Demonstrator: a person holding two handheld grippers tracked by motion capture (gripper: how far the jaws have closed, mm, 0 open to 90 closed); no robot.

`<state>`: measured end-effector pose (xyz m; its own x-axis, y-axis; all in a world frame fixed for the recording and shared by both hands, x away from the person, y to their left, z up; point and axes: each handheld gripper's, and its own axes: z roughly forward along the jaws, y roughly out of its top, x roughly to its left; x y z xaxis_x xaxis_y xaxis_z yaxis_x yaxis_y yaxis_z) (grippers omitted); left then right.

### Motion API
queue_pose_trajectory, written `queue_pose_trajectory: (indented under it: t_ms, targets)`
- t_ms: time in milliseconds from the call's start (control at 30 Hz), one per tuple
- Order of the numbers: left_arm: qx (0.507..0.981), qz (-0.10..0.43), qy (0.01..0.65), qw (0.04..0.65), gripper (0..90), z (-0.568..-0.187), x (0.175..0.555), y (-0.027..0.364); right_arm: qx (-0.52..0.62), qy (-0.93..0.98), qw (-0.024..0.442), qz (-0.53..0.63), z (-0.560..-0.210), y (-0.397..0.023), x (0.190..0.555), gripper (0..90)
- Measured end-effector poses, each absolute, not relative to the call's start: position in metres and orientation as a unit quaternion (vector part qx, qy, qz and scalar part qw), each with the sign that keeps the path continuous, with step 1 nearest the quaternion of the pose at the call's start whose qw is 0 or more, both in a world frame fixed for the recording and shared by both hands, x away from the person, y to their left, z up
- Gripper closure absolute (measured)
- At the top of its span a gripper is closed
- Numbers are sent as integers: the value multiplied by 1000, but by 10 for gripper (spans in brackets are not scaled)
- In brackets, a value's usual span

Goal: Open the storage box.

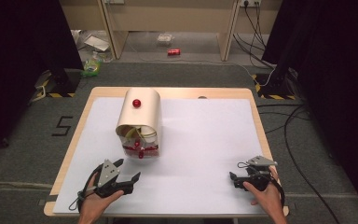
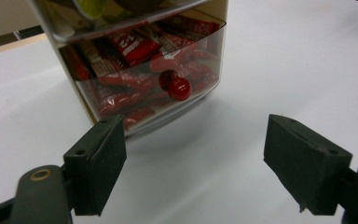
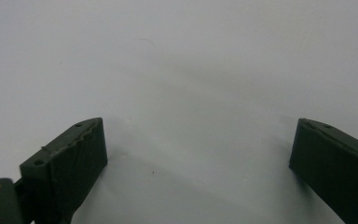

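A small cream cabinet (image 1: 142, 114) with a rounded top stands on the white sheet at the left of the middle. It has a red knob (image 1: 136, 103) on top and clear drawers facing me. The lower drawer (image 2: 121, 56) is closed and holds several red-wrapped candy bars; a red ball knob (image 2: 178, 88) sticks out of its front. The upper drawer shows something yellow-green. My left gripper (image 1: 128, 169) is open just in front of the lower drawer, apart from it, with nothing between the jaws (image 2: 196, 154). My right gripper (image 1: 233, 179) rests open at the front right over bare sheet (image 3: 198, 158).
The white sheet (image 1: 205, 140) covers most of the wooden table (image 1: 256, 116). Beyond the table's far edge the floor holds a red can (image 1: 174, 52), bags, cables (image 1: 291, 126) and black stands at both sides. A "5" mark (image 1: 62, 125) is on the floor at the left.
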<state>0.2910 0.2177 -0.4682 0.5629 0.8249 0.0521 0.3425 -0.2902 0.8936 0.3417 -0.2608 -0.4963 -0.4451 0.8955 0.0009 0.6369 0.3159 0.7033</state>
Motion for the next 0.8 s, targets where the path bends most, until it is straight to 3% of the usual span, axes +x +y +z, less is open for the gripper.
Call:
queue_pose_trajectory:
  t_ms: [800]
  targets:
    - [785, 311, 284, 455, 182, -461, 301, 186, 487, 787, 200, 323, -496, -261, 342, 39]
